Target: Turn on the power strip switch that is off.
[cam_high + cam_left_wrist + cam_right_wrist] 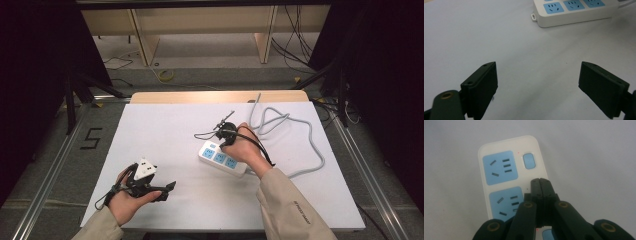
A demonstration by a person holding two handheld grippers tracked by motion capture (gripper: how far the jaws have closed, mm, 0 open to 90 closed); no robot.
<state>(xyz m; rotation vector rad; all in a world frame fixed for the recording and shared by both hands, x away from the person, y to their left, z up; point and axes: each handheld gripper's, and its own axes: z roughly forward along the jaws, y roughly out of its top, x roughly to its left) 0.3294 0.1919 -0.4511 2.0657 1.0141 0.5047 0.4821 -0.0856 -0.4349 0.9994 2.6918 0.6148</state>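
Note:
A white power strip (216,159) with blue sockets lies near the middle of the white table top. My right gripper (220,145) hovers over its left end, held by the person's right hand. In the right gripper view the jaws are shut with nothing between them, and my right gripper (540,181) has its tips just below the blue switch (529,161) on the strip (509,147). Whether the tips touch the strip I cannot tell. My left gripper (167,191) rests low at the front left, open and empty. The left gripper (537,85) points toward the strip (564,18).
The strip's grey cable (314,145) loops across the back right of the white table top (165,125) and runs round to the strip's right end. A thin black cable (202,135) trails left of the right gripper. Beyond the table stand wooden furniture legs and floor cables.

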